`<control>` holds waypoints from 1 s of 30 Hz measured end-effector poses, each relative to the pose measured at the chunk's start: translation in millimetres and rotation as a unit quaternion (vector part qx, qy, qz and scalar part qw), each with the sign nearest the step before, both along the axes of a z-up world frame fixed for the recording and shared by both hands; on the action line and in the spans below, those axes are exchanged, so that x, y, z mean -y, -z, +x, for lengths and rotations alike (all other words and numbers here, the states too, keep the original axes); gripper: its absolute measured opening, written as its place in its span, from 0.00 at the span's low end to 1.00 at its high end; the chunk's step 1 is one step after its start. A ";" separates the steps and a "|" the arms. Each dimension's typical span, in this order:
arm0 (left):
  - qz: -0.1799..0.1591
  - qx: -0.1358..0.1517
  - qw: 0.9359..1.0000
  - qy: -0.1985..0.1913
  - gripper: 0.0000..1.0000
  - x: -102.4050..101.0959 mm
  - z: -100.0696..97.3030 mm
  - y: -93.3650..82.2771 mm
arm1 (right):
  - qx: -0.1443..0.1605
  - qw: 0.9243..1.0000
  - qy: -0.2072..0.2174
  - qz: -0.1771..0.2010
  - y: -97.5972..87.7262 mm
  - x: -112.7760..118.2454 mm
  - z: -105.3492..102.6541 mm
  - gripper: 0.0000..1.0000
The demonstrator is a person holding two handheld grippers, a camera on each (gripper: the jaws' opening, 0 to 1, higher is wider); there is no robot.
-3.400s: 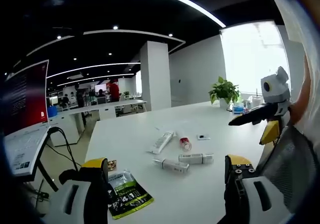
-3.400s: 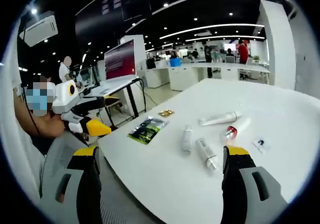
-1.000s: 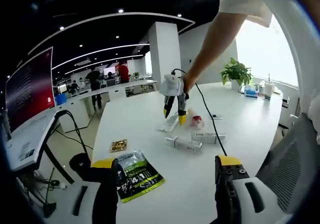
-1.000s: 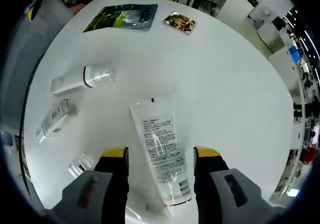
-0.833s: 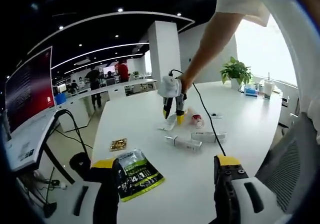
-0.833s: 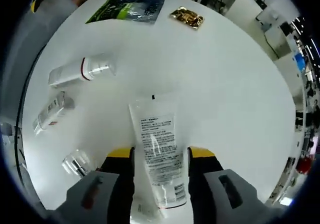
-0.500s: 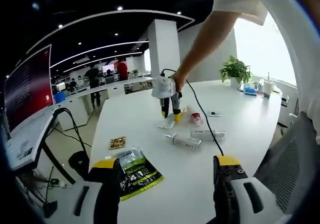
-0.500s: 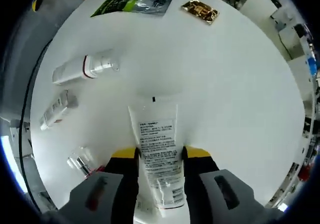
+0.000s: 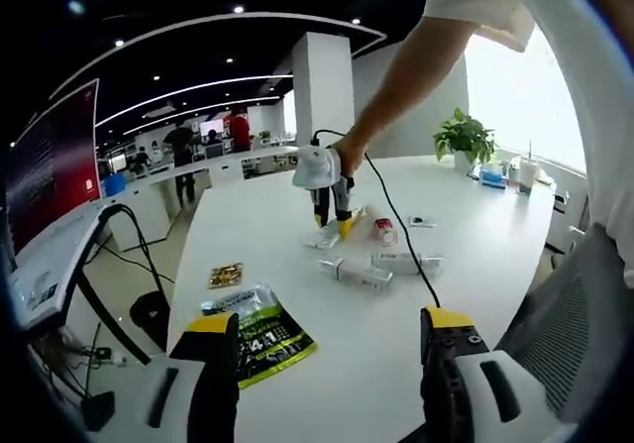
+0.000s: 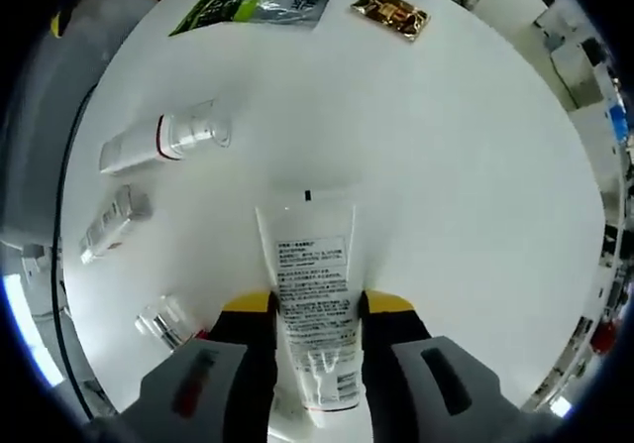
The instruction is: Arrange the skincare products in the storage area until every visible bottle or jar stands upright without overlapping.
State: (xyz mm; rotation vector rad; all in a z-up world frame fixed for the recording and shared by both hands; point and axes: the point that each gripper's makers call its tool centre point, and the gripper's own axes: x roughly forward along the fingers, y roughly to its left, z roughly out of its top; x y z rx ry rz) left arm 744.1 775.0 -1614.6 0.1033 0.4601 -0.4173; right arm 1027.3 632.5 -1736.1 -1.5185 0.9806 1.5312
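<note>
Tube (image 10: 315, 294) pinched in right tool (image 10: 315, 306); 3 bottles lie nearby; left tool (image 9: 327, 326) wide, empty.

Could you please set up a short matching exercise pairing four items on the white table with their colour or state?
Items:
1. white tube
2. flat pouch
3. small packet
4. bottle with red band

States:
A. gold and shiny
B. lying on its side, clear cap
C. green and black
D. clamped between the right hand-held gripper jaws

Pairs: 1-D, 2-C, 3-A, 4-B
</note>
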 end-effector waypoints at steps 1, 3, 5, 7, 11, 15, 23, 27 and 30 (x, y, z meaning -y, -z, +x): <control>0.001 -0.001 1.000 0.000 0.76 -0.3 -0.2 0.5 | 0.002 1.000 -0.003 -0.002 -0.2 -0.2 -0.8 0.28; 0.000 0.000 1.000 -0.002 0.76 -1.7 -0.2 0.2 | 0.005 1.000 -0.005 -0.002 -1.4 0.5 -2.3 0.28; 0.000 0.009 1.000 -0.005 0.76 -3.4 0.6 -2.6 | 0.007 1.000 -0.007 0.002 -2.1 1.3 -2.4 0.27; 0.000 0.013 1.000 -0.006 0.76 -4.7 0.8 -3.6 | 0.012 1.000 -0.005 0.007 -2.7 1.7 -2.7 0.26; 0.013 0.006 1.000 -0.013 0.76 -9.5 1.3 1.4 | 0.026 0.999 -0.007 0.017 -3.7 1.8 -2.9 0.26; 0.016 0.008 1.000 -0.012 0.75 -9.5 1.4 1.1 | 0.029 0.998 0.016 0.053 -11.4 -5.5 -1.5 0.25; 0.021 0.004 1.000 -0.011 0.74 -10.0 1.0 3.3 | 0.066 0.991 0.042 0.106 -44.9 -17.0 17.4 0.25; 0.034 -0.001 0.999 0.000 0.73 -6.9 -1.0 6.7 | 0.079 0.982 0.077 0.153 -65.3 -24.9 23.0 0.25; 0.031 0.016 0.999 -0.003 0.74 -8.2 0.2 -0.5 | 0.090 0.974 0.097 0.184 -82.6 -26.8 26.1 0.25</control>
